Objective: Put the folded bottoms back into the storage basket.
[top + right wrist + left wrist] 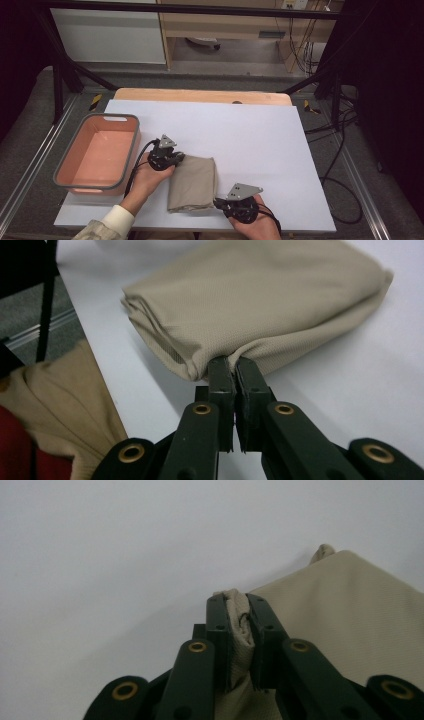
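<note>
Beige cloth (192,184): folded into a thick rectangular pad, lying flat on white tabletop (260,140), near front edge, just right of the pink basin (100,152); two corners pinched.

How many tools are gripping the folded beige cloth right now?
2. The left tool pinches the folded beige cloth at its far left corner, near the pink bin. The right tool clamps its near right corner, by the table's front edge.

no text, label, brand, number or sign can be read on anything in these pictures.
</note>
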### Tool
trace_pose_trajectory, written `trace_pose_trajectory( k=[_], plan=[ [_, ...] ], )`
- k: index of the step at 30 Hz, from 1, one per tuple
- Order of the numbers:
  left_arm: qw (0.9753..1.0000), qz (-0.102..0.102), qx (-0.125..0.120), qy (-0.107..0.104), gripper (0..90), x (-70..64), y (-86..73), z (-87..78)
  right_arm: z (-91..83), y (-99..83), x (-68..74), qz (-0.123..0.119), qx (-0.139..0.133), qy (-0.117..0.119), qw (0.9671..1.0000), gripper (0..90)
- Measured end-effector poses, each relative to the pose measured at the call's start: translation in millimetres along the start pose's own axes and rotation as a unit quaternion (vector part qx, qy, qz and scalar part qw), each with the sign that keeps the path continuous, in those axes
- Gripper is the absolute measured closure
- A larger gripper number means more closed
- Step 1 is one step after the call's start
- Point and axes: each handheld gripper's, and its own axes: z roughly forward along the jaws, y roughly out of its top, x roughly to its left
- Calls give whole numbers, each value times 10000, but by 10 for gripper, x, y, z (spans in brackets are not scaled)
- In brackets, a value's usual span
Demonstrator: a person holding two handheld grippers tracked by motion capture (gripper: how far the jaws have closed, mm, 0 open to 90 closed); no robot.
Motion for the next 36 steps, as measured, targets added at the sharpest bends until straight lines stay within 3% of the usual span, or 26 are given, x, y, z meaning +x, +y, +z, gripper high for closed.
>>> trace_pose_trajectory(
  k=[8,15,29,36],
  plan=[
    [9995,288,42,-86,825,-58,281,-195,-108,232,1,-92,-111,96,9999,875],
    [9996,255,18,-140,825,-15,526,-349,-208,501,-27,-157,-227,230,9994,876],
    [9991,396,-118,68,826,54,968,-749,-300,961,-107,-166,-451,372,9982,876],
    [9980,587,-182,158,826,33,1117,-945,-292,1135,-147,-150,-522,461,9975,876]
  ],
)
